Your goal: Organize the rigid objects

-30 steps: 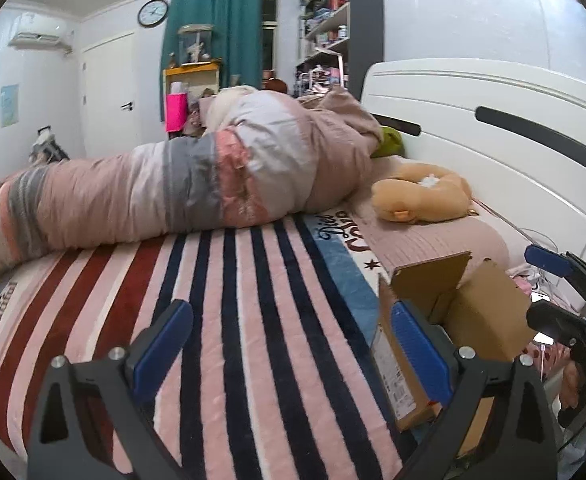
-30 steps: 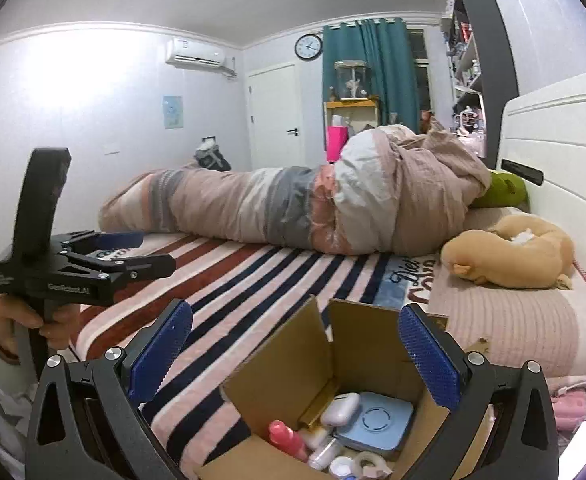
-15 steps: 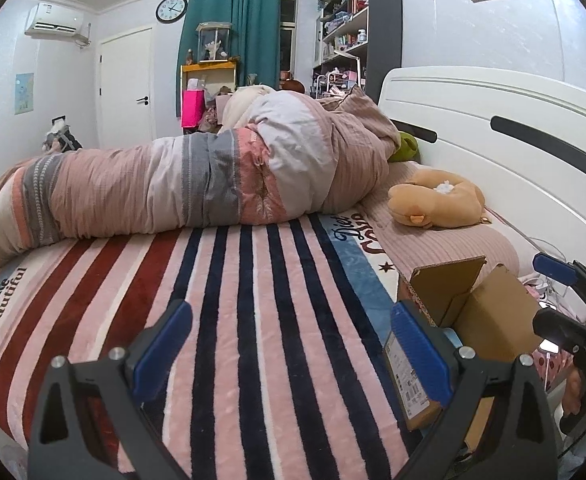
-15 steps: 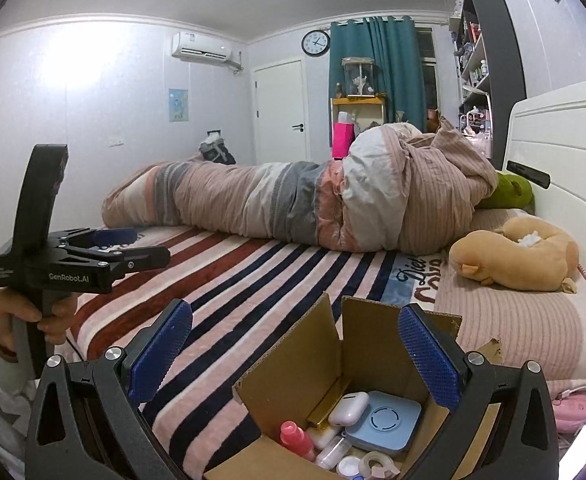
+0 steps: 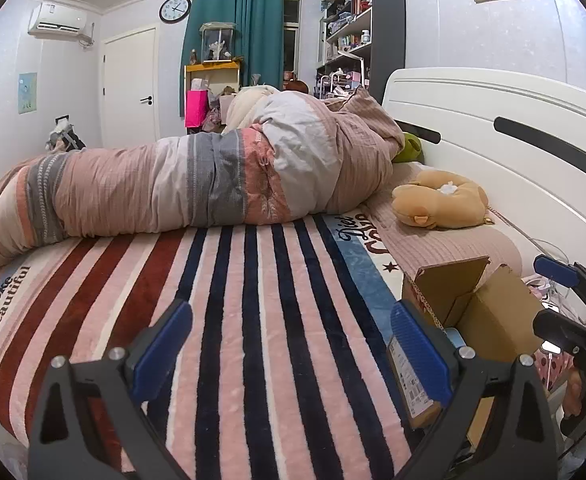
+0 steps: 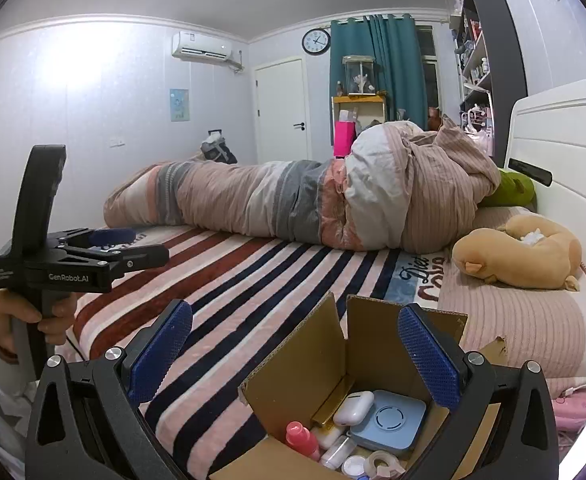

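Rigid objects: a lot of small hard items, all lying inside the open cardboard box point(image 6: 345, 364) on the near right part of the bed.

Jaws: my right gripper point(image 6: 295, 352) stands wide and empty, hovering just above the box mouth. My left gripper point(image 5: 291, 346) is likewise wide and empty, over the striped blanket point(image 5: 229, 300), with the box just to its right. In the right wrist view the left tool shows side-on at the left edge, gripped by my left hand point(image 6: 25, 316).

Contents, as seen from the right wrist:
- pale blue square device point(image 6: 389, 424) with a ring mark, lying flat at the far side;
- white earbud-style case point(image 6: 353, 407), resting partly on the blue device;
- gold bar-shaped item point(image 6: 333, 410) leaning along the left inner wall;
- pink-red bottle point(image 6: 303, 440), upright or nearly so, at the near left;
- small white containers point(image 6: 339, 450) and a roll of tape point(image 6: 385, 468) at the near edge, partly cut off by the frame.

Progress, by my judgement: nothing loose of the kind shows on the blanket, so either gathering is done or unpacking has not begun; I cannot tell which. The flaps stand open.

Beyond: a rolled quilt point(image 5: 197, 184) across the far side, a tan plush toy point(image 6: 521, 252) on the pillow at far right.
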Available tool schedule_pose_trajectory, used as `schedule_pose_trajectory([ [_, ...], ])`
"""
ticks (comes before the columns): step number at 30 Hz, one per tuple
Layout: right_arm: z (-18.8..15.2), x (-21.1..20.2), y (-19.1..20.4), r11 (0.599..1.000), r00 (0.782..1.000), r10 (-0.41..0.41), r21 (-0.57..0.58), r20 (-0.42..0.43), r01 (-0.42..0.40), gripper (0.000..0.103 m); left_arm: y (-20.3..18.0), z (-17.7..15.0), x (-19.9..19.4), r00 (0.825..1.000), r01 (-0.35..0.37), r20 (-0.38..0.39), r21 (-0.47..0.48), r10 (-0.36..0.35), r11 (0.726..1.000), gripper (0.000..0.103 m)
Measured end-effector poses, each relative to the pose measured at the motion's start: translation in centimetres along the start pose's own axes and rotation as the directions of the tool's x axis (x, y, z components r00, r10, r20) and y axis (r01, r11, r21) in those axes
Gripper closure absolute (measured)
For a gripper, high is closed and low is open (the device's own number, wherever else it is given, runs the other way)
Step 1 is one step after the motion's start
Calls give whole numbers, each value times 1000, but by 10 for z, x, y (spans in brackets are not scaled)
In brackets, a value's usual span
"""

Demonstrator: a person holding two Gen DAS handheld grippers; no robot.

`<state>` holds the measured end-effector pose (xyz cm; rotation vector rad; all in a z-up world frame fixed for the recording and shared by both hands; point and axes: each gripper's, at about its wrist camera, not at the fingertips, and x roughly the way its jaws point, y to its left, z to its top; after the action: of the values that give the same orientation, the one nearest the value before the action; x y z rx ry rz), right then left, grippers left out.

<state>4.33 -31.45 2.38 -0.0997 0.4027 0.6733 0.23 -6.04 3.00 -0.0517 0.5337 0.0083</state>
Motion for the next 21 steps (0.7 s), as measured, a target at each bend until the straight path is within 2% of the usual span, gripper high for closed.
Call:
schedule_pose_trajectory([
  [21,-1,6,13,1000,1000,5,1,-9,-5,0,-2,0,-1,1000,-11,4,-7,11,1000,4],
])
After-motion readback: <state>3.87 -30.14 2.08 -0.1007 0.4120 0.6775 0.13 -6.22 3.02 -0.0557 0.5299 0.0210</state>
